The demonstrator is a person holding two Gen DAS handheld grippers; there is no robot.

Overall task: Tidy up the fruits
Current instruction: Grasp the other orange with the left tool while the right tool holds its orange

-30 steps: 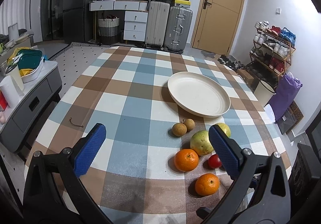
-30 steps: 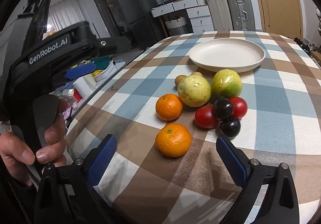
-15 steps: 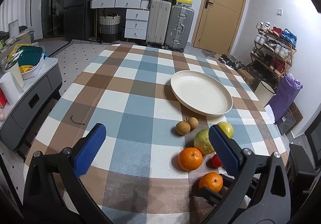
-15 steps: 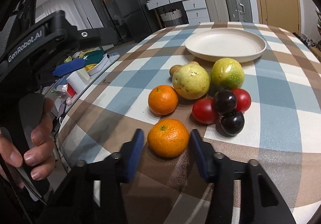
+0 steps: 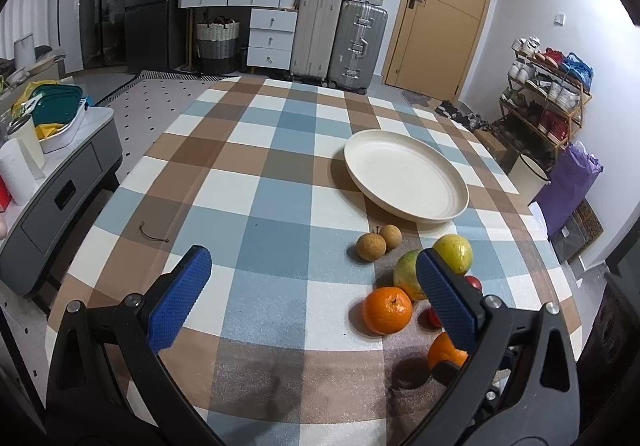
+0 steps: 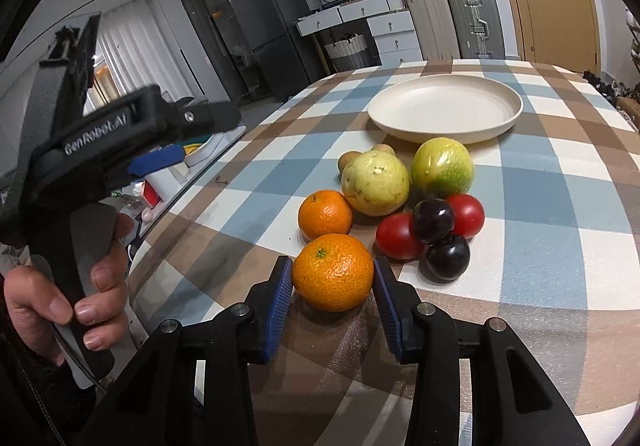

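Nearest in the right wrist view, the right gripper has its blue pads pressed on either side of the near orange, clamped on it after the jaws have just been closing; the fruit still sits on the checked tablecloth. In the left wrist view this same orange is half hidden behind the left gripper's right finger, so only a slice of it shows. At the left edge of the right wrist view a hand wraps the handle of the left gripper, cut off by the frame.

The left gripper hovers with its jaws wide apart and nothing between them but cloth.

Just beyond the held fruit lies a second orange. To its right two red tomatoes and two dark plums cluster, touching; one tomato is mostly covered by a plum. Behind them sit a pale guava and a green-yellow citrus fruit, and two small brown fruits peek out, largely hidden by the guava from the right.

Farther on, the cream plate holds nothing. A small dark string-like scrap lies well to the left, too small to identify. Suitcases stand against the far wall.
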